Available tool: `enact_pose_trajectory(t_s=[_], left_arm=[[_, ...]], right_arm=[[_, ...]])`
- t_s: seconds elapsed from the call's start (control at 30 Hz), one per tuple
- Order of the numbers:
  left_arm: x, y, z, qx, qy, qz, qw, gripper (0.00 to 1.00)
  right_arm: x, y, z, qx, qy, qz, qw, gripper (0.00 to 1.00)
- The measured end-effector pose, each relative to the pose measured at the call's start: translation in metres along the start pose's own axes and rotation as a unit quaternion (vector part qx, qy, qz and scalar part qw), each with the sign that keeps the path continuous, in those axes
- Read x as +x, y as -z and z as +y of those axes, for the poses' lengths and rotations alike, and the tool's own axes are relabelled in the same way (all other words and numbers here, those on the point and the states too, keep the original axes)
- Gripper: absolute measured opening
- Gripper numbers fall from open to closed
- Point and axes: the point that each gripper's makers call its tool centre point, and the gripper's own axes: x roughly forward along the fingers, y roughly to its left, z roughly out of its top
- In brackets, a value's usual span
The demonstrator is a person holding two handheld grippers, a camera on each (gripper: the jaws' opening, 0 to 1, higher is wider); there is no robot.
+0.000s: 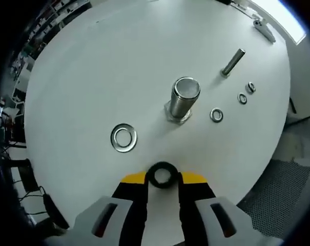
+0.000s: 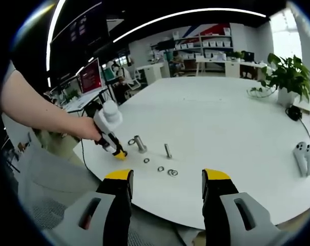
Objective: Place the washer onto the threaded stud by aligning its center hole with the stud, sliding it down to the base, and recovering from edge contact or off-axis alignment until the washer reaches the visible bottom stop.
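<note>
We see the left gripper (image 1: pixel 163 180) pitched down at the white table (image 1: pixel 83 77), pinching a dark washer (image 1: pixel 162 174) just short of the upright threaded steel stud (image 1: pixel 182 100). Right gripper (image 2: pixel 167 180) hangs back, jaws wide, holding 0 parts.

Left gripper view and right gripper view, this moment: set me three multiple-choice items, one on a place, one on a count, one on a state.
1. Where does the large silver washer lie?
A. On the white table, apart from the big stud
B. Around the big stud
C. On the thin bolt

2. How many small washers lie beside the big stud?
A. One
B. Three
C. Five

3. What is the left claw doing?
A. Open, holding nothing
B. Shut on a black ring
C. Shut on the thin bolt

Answers: 1 A, bare tabletop separates washer and stud. 2 B, three small rings sit in a row. 3 B, the ring sits between its yellow tips.
</note>
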Motion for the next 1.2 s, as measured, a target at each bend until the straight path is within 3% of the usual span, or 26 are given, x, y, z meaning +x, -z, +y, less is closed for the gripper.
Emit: enact_pose_trajectory(t_s=[0.23,0.73,1.2], left_arm=[[-0.001,0.000,-0.001,-0.016,-0.003,-0.032,0.9994,0.19],[-0.007,0.005,-0.001,-0.011,0.002,-0.038,0.9992,0.18],[-0.041,-0.027,-0.002,0.015,0.011,-0.090,0.9958,0.19]], right_arm=[[0.000,0.001,0.000,-0.001,0.001,0.002,1.0000,0.56],[0.000,0.000,0.001,-0.003,-0.001,0.000,1.0000,0.56],[0.002,-0.001,0.004,-0.007,-0.008,0.003,0.9999,0.56]])
